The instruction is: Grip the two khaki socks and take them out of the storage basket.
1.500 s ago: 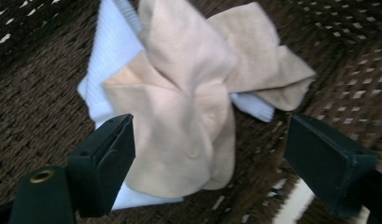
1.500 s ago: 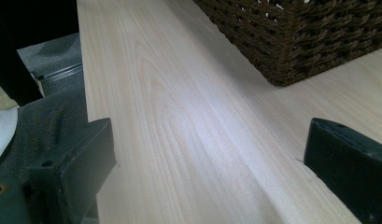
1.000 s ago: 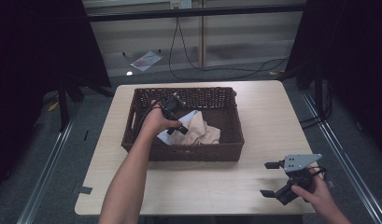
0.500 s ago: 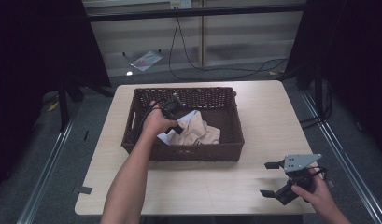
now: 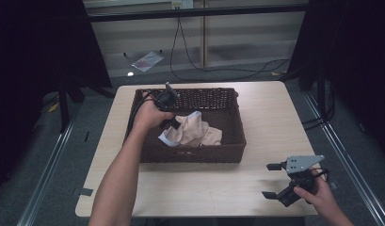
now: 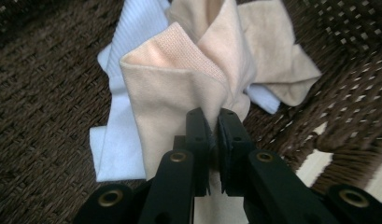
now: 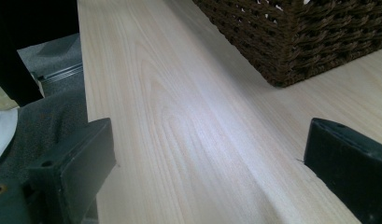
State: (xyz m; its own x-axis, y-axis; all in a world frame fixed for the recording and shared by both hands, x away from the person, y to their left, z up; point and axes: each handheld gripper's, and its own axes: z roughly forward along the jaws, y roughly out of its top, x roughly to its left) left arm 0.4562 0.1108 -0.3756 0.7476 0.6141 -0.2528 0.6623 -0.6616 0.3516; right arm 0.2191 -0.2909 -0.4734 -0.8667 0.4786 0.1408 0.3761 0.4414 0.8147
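A person's left arm is stretching up the frame's middle, the left gripper (image 6: 211,135) with fingers clamping a peach cloth (image 6: 179,93) inside the wicker basket (image 5: 232,141); lower right, the right gripper (image 5: 274,181) is resting on the worktop (image 5: 270,117), fingers spread wide

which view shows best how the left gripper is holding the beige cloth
The left gripper view: the left gripper has its jaws shut on a fold of the beige cloth. The high view shows the cloth small, in the basket, with the hand covering the grip.
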